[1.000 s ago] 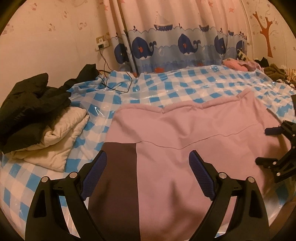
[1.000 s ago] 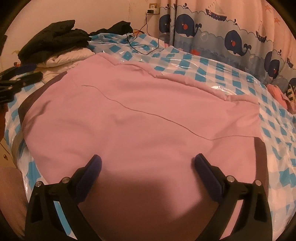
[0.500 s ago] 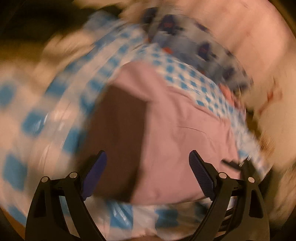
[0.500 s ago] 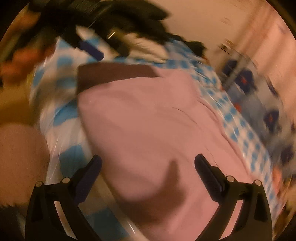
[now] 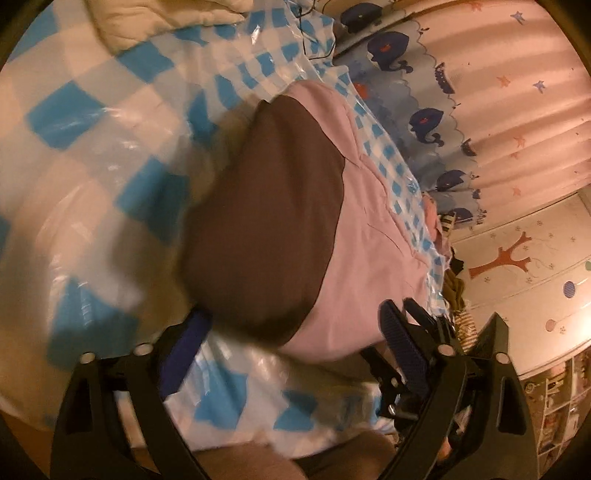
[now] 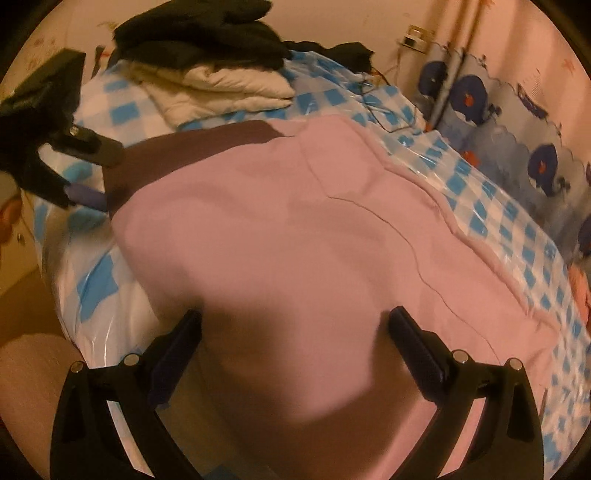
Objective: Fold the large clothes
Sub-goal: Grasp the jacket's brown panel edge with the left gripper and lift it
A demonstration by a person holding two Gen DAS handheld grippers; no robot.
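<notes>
Right now a big pink garment (image 6: 295, 236) is lying spread out flat on the bed (image 5: 85, 155), which is wearing a shiny blue and white checked cover. One end of the garment is a dark brown part (image 5: 266, 225), and it is sitting near the edge of the bed.

In the left wrist view, the left gripper (image 5: 291, 343) is hovering just over that brown end, with its fingers (image 5: 400, 343) spread wide and gripping nothing. The right gripper (image 6: 293, 343) is hanging over the pink middle of the garment, and its fingers (image 6: 415, 347) are also standing wide apart with nothing between them.

Folded white bedding (image 6: 221, 86) is resting at the far corner of the bed, and black clothes (image 6: 199, 35) are piled on top of it. A curtain with blue whales (image 6: 517, 122) is hanging beside the bed.
</notes>
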